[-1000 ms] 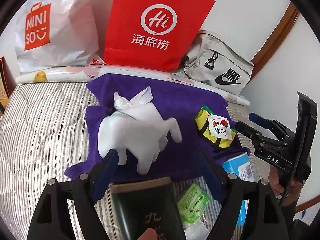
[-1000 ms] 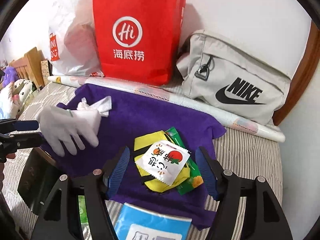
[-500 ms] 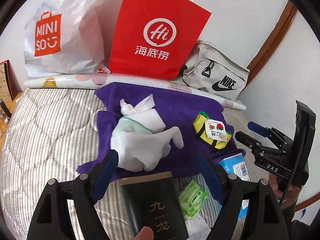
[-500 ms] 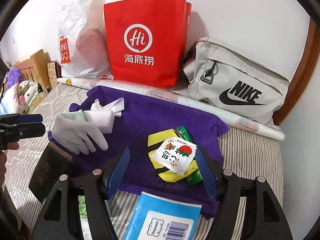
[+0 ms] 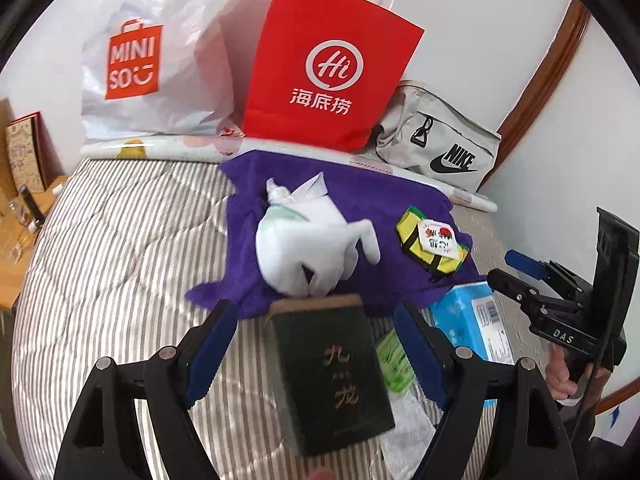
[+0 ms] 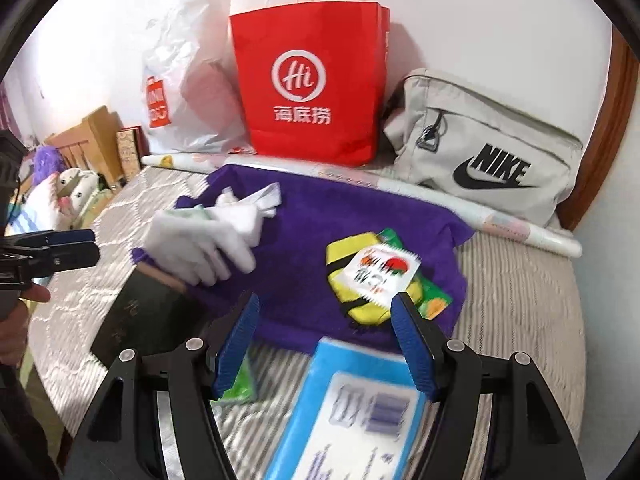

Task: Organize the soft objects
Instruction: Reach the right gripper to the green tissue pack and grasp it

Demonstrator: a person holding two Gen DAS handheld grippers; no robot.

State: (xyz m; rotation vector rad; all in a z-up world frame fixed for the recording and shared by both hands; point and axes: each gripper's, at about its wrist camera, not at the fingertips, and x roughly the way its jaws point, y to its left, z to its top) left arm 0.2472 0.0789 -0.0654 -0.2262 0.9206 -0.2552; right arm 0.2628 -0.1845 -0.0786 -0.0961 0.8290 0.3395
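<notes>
A purple towel [image 5: 360,196] [image 6: 352,216] lies on the striped bed. On it lie white gloves [image 5: 308,248] [image 6: 204,236] and a yellow pouch [image 5: 428,252] [image 6: 360,292] with a white snack packet on top. My left gripper [image 5: 316,324] is open above a dark green box [image 5: 328,372] [image 6: 140,320] at the towel's near edge. My right gripper [image 6: 324,332] is open above a blue tissue pack [image 6: 352,412] [image 5: 468,316], just short of the pouch. Each gripper shows in the other's view, left [image 6: 76,248], right [image 5: 516,272].
A red paper bag [image 5: 328,68] [image 6: 308,84], a white Miniso bag [image 5: 152,60] and a grey Nike bag [image 6: 484,156] stand against the back wall behind a rolled sheet [image 5: 180,146]. A green packet [image 5: 394,360] lies beside the box. Wooden furniture [image 5: 16,216] stands at the left.
Both grippers have drawn back and risen from the towel. The gloves and pouch now look smaller and farther. More of the green box and the blue pack shows.
</notes>
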